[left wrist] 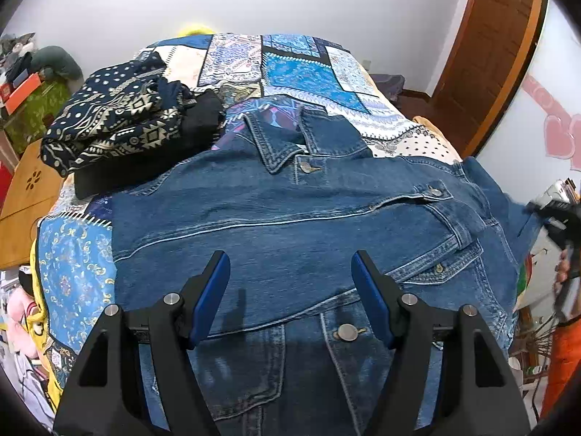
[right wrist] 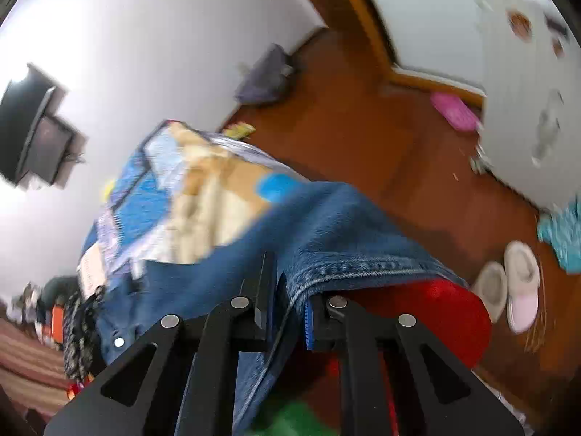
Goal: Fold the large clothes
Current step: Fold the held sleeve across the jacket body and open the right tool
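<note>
A blue denim jacket (left wrist: pixel 290 210) lies spread front-up on a bed covered by a blue patchwork quilt (left wrist: pixel 308 69), collar towards the far end. My left gripper (left wrist: pixel 289 258) hovers open over the jacket's lower front, with nothing between its blue pads. At the jacket's right side, my right gripper (left wrist: pixel 555 214) holds the sleeve off the edge of the bed. In the blurred right wrist view that gripper (right wrist: pixel 287 283) is shut on a hemmed edge of the denim (right wrist: pixel 326 225), which drapes over its right finger.
A pile of navy patterned clothes (left wrist: pixel 116 120) and a black garment (left wrist: pixel 203 116) sit on the bed's far left. A wooden table (left wrist: pixel 25 196) stands left of the bed, a wooden door (left wrist: pixel 483 47) at back right. Slippers (right wrist: pixel 508 287) lie on the floor.
</note>
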Demonstrator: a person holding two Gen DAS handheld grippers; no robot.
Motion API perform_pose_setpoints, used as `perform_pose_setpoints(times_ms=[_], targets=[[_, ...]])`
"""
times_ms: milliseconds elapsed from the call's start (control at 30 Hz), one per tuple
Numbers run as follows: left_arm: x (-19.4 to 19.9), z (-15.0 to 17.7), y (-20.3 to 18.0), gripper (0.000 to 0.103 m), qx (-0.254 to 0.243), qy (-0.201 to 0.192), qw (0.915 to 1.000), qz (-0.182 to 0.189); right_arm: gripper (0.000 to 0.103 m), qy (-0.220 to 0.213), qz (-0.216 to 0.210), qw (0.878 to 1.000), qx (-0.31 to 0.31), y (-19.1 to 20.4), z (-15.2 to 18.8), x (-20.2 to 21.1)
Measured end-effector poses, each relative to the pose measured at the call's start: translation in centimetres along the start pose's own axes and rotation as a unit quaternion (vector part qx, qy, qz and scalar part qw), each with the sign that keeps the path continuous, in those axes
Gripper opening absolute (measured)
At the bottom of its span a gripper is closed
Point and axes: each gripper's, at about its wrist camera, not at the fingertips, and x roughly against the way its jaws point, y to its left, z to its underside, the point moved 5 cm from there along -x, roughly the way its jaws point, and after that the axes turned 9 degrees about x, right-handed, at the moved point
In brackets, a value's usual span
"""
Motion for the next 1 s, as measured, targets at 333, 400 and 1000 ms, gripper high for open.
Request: perform_pose_setpoints(times_ms=[333, 400, 1000], targets=[[1.7, -0.1, 0.8, 0.068, 0.002, -0.025, 0.9997, 0.004, 0.010, -0.068, -0.117, 0.976, 0.172, 15.9, -1.2, 7.1], [2.1, -0.1, 1.1, 0.068, 0.004, -0.028, 0.9996, 0.004, 0.010, -0.063, -0.146, 0.966, 0.202, 18.8, 0.0, 7.4], [2.4, 1.4, 2.4, 0.068, 0.000, -0.019, 0.9998, -0.008, 0.016, 0.198, -0.149, 0.907, 0.340, 23.0, 15.2, -2.7]])
